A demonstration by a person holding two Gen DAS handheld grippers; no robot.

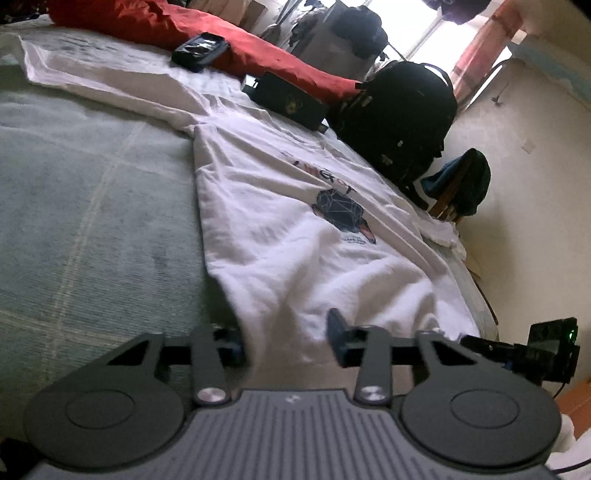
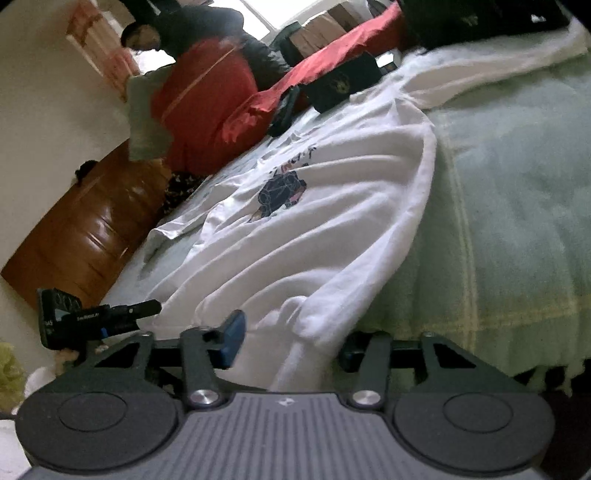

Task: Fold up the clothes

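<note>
A white T-shirt (image 1: 295, 240) with a dark printed figure on its chest lies spread, front up, on a pale green blanket (image 1: 92, 203). Its near hem is bunched at the bed's front edge. My left gripper (image 1: 286, 338) sits low at that hem, one finger under the cloth's left edge and one on top. The fabric lies in the gap between its jaws. In the right wrist view the same T-shirt (image 2: 295, 240) runs away across the blanket (image 2: 517, 221). My right gripper (image 2: 291, 345) straddles the hem's other corner, jaws apart with cloth between them.
A second white garment (image 1: 92, 70) lies farther up the bed. Beyond it are a red cloth (image 1: 166, 26), a black pouch (image 1: 199, 50), a dark box (image 1: 284, 98) and a black backpack (image 1: 399, 114). A chair (image 1: 461, 184) stands by the wall. Brown wooden furniture (image 2: 81, 229) flanks the bed.
</note>
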